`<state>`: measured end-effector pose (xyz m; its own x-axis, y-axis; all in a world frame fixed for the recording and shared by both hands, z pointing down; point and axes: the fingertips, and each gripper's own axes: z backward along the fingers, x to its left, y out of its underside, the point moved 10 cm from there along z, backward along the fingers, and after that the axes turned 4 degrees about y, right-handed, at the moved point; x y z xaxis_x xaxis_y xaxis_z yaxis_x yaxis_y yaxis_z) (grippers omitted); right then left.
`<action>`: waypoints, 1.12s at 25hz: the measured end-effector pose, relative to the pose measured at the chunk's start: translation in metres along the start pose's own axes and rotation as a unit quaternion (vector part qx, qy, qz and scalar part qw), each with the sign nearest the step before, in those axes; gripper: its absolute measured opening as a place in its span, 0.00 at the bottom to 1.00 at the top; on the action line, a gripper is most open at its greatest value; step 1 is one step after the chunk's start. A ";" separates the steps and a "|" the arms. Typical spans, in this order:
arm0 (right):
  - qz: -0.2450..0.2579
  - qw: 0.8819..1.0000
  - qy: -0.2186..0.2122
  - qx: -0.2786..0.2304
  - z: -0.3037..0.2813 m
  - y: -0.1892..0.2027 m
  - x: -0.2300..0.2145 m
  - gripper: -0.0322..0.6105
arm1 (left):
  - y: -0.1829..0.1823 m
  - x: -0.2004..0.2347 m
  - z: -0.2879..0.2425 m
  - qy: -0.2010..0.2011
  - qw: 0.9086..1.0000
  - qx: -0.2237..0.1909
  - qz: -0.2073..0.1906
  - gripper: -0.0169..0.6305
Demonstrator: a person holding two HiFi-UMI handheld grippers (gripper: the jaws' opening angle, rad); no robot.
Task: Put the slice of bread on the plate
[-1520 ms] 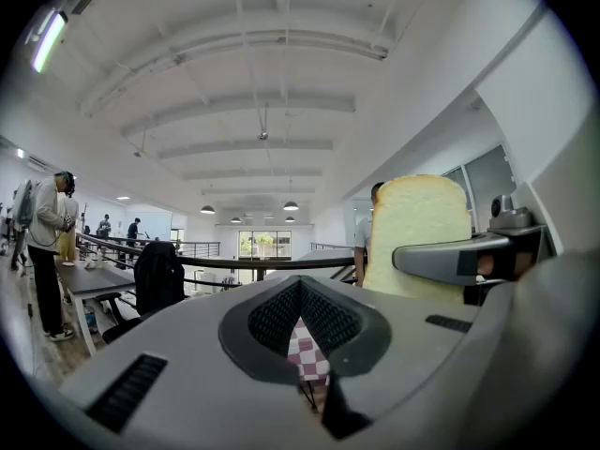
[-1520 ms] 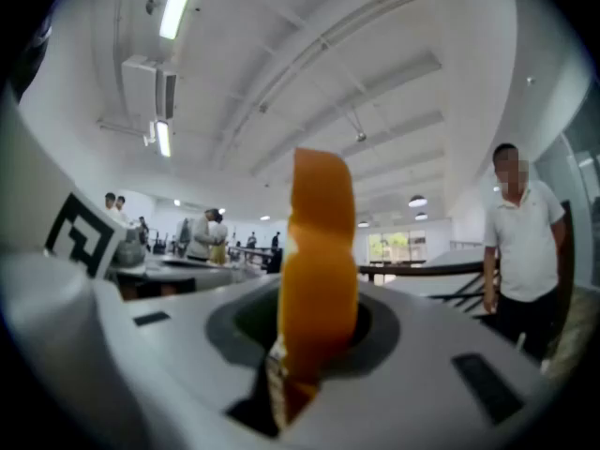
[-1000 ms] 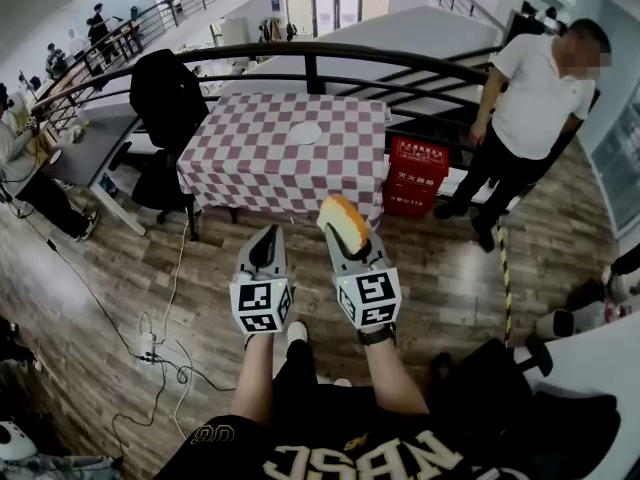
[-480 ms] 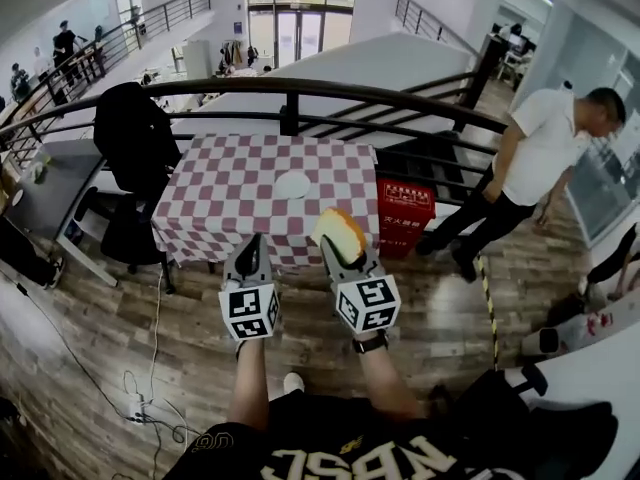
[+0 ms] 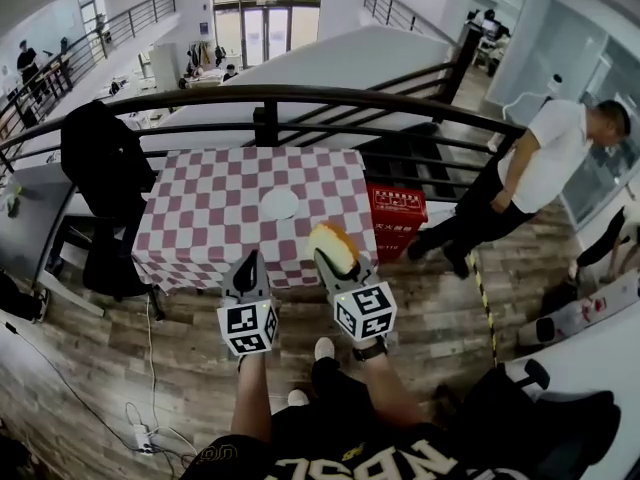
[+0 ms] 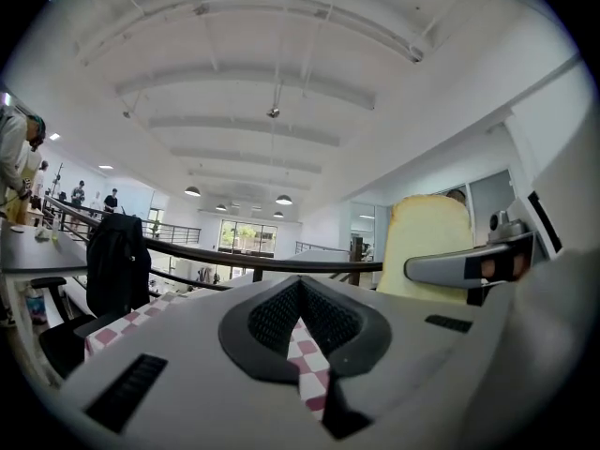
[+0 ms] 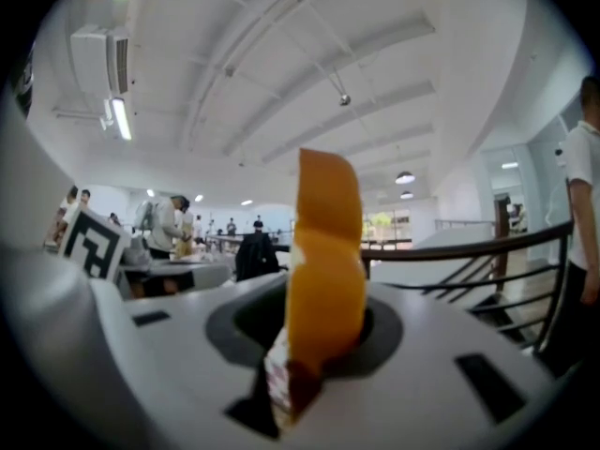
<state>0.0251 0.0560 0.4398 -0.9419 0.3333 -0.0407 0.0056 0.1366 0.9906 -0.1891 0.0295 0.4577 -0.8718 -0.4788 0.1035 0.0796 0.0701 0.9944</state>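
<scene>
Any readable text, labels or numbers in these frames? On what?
Red box beside the checked table: white characters, too small to read.
Wearer's black shirt: large pale letters, cut off by the frame edge, not readable.
Left gripper and right gripper: square markers only, no text.

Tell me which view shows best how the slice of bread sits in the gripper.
The right gripper view: the slice of bread stands upright and edge-on, clamped in the right gripper. The left gripper view shows its pale broad face from the side; the head view shows it small, from above.
</scene>
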 end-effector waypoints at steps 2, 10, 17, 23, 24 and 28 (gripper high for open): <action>-0.002 1.000 0.000 0.003 -0.024 0.000 -0.010 0.20 | 0.001 0.008 -0.022 0.006 1.000 0.001 -0.006 0.06; -0.055 0.994 -0.019 0.093 -0.152 0.011 -0.084 0.20 | -0.018 0.052 -0.128 -0.018 0.999 0.016 -0.033 0.06; -0.060 0.987 -0.083 0.125 -0.231 0.016 -0.128 0.20 | -0.008 0.066 -0.203 -0.045 0.998 0.033 -0.014 0.06; -0.080 0.974 -0.105 0.182 -0.270 0.053 -0.151 0.20 | 0.034 0.074 -0.234 -0.061 0.995 0.084 0.012 0.06; -0.078 0.972 -0.113 0.192 -0.276 0.059 -0.151 0.20 | 0.039 0.078 -0.237 -0.065 0.994 0.092 0.013 0.06; -0.087 0.963 -0.117 0.226 -0.298 0.075 -0.160 0.20 | 0.052 0.086 -0.257 -0.069 0.992 0.105 0.016 0.06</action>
<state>0.0763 -0.2656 0.5592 -0.8402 0.4632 -0.2818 0.0498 0.5835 0.8106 -0.1356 -0.2323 0.5237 -0.9294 -0.3505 0.1157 0.0180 0.2700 0.9627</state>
